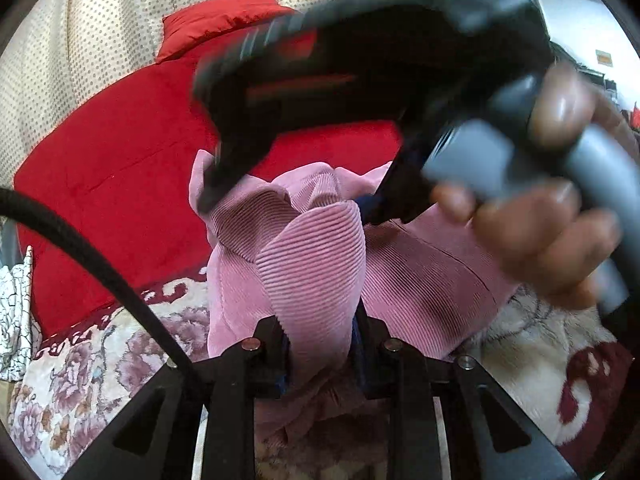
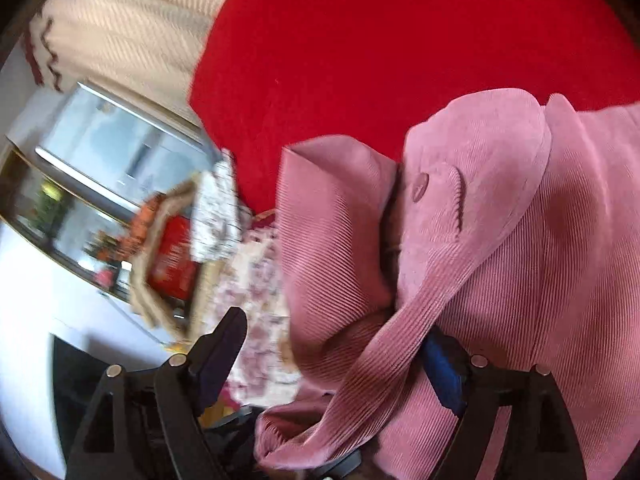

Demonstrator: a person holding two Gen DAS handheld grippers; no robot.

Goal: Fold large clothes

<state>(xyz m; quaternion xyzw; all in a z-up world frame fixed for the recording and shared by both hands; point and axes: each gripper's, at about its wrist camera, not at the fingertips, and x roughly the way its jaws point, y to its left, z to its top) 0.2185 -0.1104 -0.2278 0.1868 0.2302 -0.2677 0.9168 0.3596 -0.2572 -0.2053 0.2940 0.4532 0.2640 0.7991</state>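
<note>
A pink corduroy garment [image 1: 420, 272] lies bunched on a bed. In the left wrist view a thick fold of it rises between the fingers of my left gripper [image 1: 320, 320], which is shut on that fold. Beyond it, blurred, hangs my right gripper [image 1: 292, 208] in a person's hand [image 1: 536, 232], its jaws spread over the far part of the garment. In the right wrist view the right gripper [image 2: 336, 356] is open. The pink garment [image 2: 500, 220], with a button [image 2: 420, 186] showing, drapes over its blue-padded right finger [image 2: 444, 372]; nothing is pinched.
A red quilt [image 1: 112, 168] covers the bed behind the garment, over a floral bedspread [image 1: 80, 384]. A beige dotted curtain [image 1: 100, 40] hangs at the back. A black cable [image 1: 100, 264] crosses the left. Beside the bed stand a basket with a red box [image 2: 168, 264] and a glass-fronted cabinet [image 2: 112, 148].
</note>
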